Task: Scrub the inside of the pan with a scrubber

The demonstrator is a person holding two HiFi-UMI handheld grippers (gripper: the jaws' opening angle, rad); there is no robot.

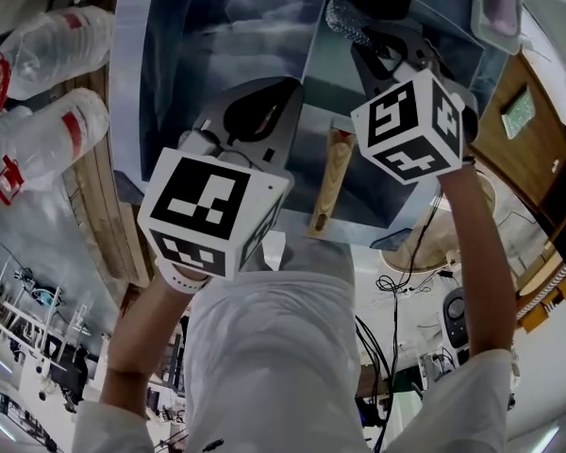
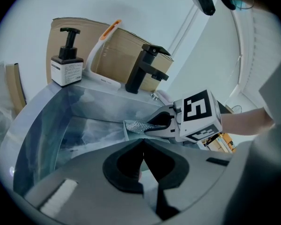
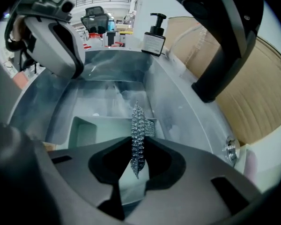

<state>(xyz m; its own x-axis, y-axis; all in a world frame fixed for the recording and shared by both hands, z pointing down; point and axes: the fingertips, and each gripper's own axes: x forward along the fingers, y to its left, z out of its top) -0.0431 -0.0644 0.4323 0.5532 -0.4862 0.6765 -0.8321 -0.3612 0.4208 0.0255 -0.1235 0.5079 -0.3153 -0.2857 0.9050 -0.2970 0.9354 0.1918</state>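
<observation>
Silver and wiry: pinches woven steel-mesh scrubber (image 3: 137,125) edge-on in clamped right gripper (image 3: 137,161), pale-green square pan (image 3: 91,128) lying at ten o'clock in stainless sink (image 3: 112,69). Shows left gripper (image 2: 143,146) closed on nothing. Likely light, springy, crushable; best squeezed mid-body, steadying pan by wooden handle (image 1: 332,177).

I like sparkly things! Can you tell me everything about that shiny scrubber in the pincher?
The scrubber is a silvery pad of woven metal mesh that glints all over. It is squashed flat and stands on edge, pinched between the fingers of the right gripper, with its top poking out past them. It is held over the pale green pan inside the steel sink. Only the fingers clearly touch it; whether it reaches the pan I cannot tell.
</observation>
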